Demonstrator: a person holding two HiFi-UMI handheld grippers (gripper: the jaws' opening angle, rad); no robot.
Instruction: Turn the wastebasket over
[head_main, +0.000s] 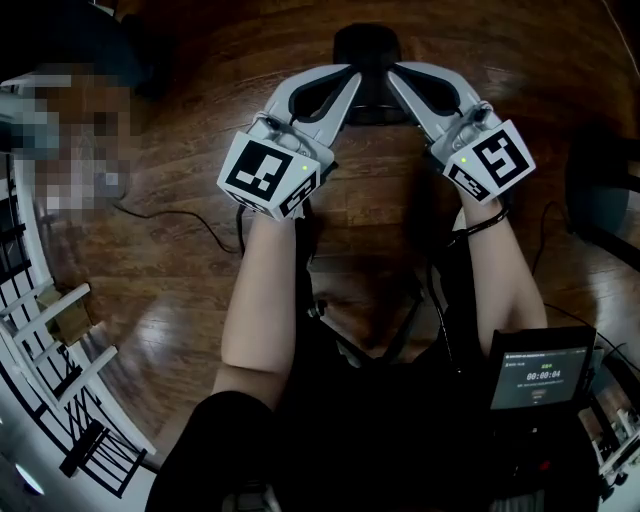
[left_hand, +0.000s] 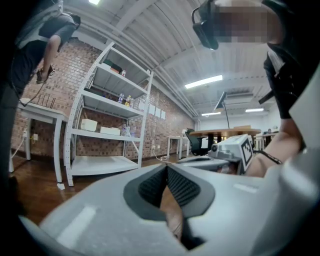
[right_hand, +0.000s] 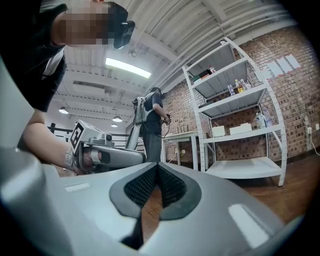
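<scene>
In the head view both grippers are held out level over the wooden floor, their tips angled toward each other. A black rounded object, possibly the wastebasket, lies on the floor just beyond and between the tips; neither gripper view shows it. My left gripper is shut, its ribbed pads meeting at the tip with nothing between them. My right gripper is shut and empty as well. Each gripper view shows the other gripper: the right one and the left one.
A white shelving unit stands against the brick wall. A person stands by a white table. A round table is farther off. A cable lies on the floor; a white railing runs along the left side.
</scene>
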